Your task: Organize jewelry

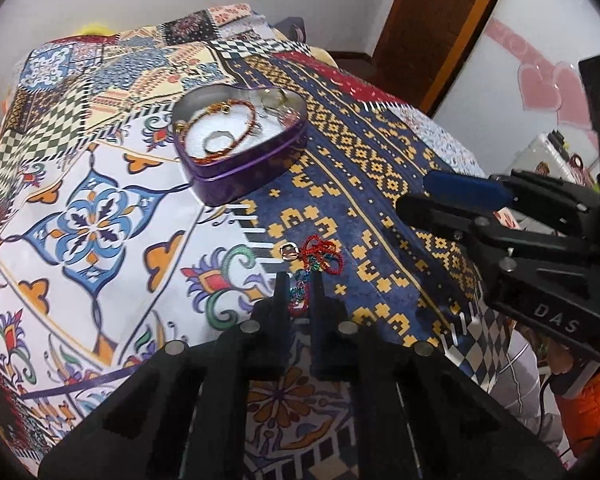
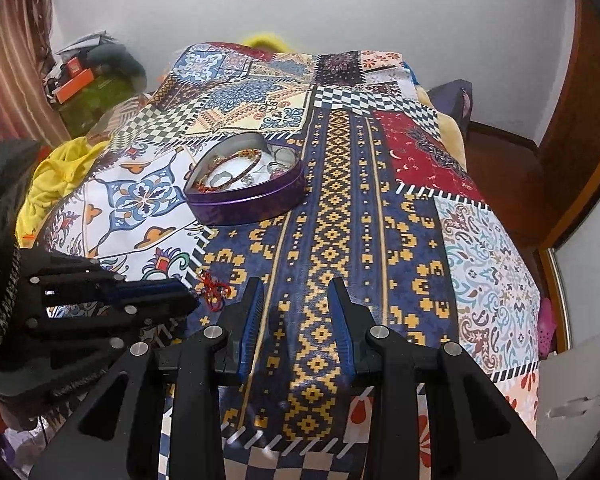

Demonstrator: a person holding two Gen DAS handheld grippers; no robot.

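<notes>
on the patterned bedspread (image 1: 100, 208), as seen from the left wrist view, a red beaded bracelet (image 1: 320, 258) with teal beads is spread in a loose tangle, with a small ring (image 1: 289, 251) just beside it. the left gripper (image 1: 299, 288) is lowered over the near end of the bracelet, and its fingers (image 1: 281, 292) are set close on either side of the strand; whether the strand is actually pinched cannot be told. farther back a purple heart-shaped tin (image 1: 252, 160) is stood open, with bangles and rings laid inside on a white lining. the right gripper (image 1: 452, 196) is seen at the right edge.

from the right wrist view, the right gripper (image 2: 298, 300) is held above the blue and yellow band of the bedspread (image 2: 480, 240), its fingers (image 2: 342, 312) spread wide apart with nothing between them. the left gripper (image 2: 188, 296) is seen at the left, its tips at the red beaded bracelet (image 2: 214, 290). the purple heart-shaped tin (image 2: 248, 200) is placed well beyond both.
</notes>
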